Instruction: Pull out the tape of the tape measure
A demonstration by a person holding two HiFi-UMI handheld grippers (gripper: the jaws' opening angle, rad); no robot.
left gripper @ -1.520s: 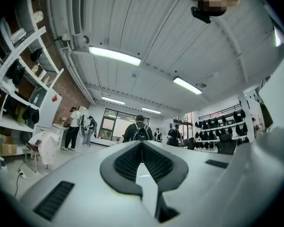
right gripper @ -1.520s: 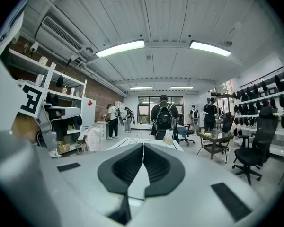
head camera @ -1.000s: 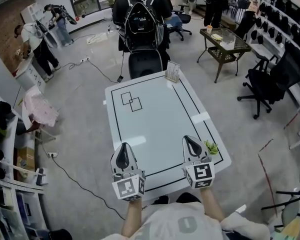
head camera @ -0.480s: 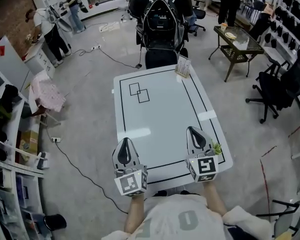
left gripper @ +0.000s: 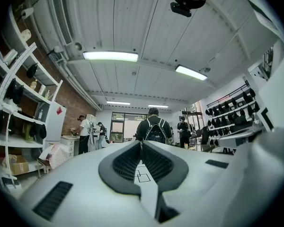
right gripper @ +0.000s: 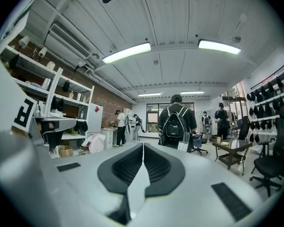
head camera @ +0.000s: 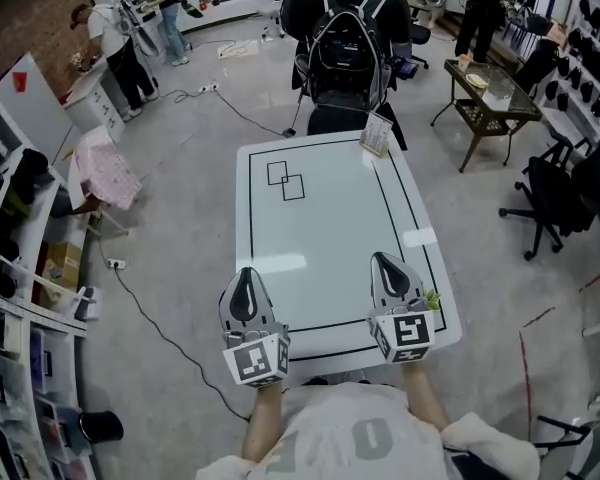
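Probably tape measure [head camera: 427, 297]: small green thing at table [head camera: 320, 238] right edge, too small to confirm, long axis unreadable. Lies just right of right gripper [head camera: 387, 271]; left gripper [head camera: 245, 283] well apart. Both jaws together, empty.

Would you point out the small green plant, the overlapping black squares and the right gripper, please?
small green plant [head camera: 429, 299], head view, its leaves
overlapping black squares [head camera: 285, 180], head view, their overlap
right gripper [head camera: 383, 260], head view, shut jaw tips
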